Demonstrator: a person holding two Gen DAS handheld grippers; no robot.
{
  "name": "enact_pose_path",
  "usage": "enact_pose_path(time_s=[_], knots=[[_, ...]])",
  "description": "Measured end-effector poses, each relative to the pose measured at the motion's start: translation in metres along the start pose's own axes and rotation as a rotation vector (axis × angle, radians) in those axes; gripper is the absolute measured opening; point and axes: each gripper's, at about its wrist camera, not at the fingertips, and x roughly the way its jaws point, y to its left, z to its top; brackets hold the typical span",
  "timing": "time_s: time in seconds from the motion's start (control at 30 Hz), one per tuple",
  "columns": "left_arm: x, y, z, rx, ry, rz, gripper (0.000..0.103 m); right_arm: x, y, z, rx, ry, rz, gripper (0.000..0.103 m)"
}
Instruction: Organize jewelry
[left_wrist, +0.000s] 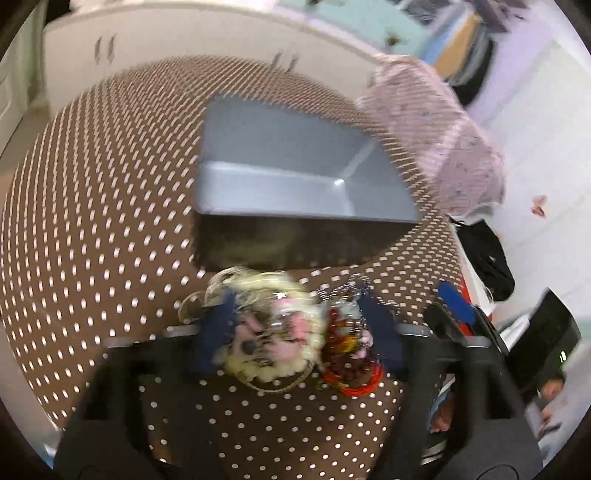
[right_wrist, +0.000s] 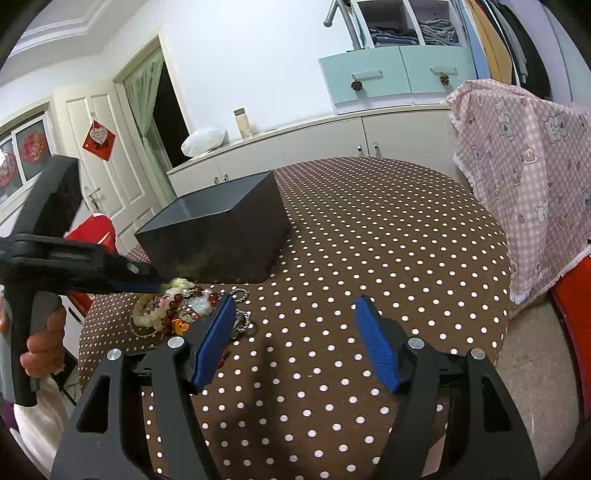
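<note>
Jewelry (left_wrist: 291, 332) heaped on table (left_wrist: 110, 221) before box (left_wrist: 295, 177), which looks empty; left gripper (left_wrist: 295, 328) straddles heap, grip uncertain; right gripper (right_wrist: 295, 343) wide open, holding nothing. Sorting barely begun.

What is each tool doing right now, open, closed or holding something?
Left tool: fingers either side of the tangled pile of beaded jewelry; the blur hides whether it grips.
Right tool: open, holding nothing, over the brown polka-dot tablecloth.
</note>
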Motion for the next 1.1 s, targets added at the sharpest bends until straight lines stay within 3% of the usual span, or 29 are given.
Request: enact_pose_path(time_s=[0.13,0.3,0.37,0.43,0.7,1.0,1.1], knots=[[-0.02,-0.009,-0.002,0.116,-0.093,0.122,0.075,-0.001,-0.003,0.0,0.007,0.0,-0.004,0.065],[-0.022,0.002,-0.004,0.153,-0.083,0.179,0.072,0.001,0.002,0.001,-0.003,0.005,0.001,0.065],[-0.019,0.01,-0.01,0.149,-0.06,0.189,0.045,0.001,0.005,0.001,-0.008,0.004,0.005,0.065],[-0.019,0.015,-0.016,0.15,-0.054,0.179,0.04,0.002,0.008,0.002,-0.013,0.006,0.007,0.065],[-0.036,0.037,-0.045,0.095,-0.106,0.196,0.04,0.005,0.013,0.002,-0.024,0.017,0.004,0.066],[-0.026,0.043,-0.044,0.083,-0.072,0.193,0.04,0.007,0.022,0.002,-0.048,0.02,0.013,0.067],[-0.016,0.036,-0.039,0.097,-0.054,0.246,0.04,0.007,0.022,0.002,-0.052,0.02,0.011,0.067]])
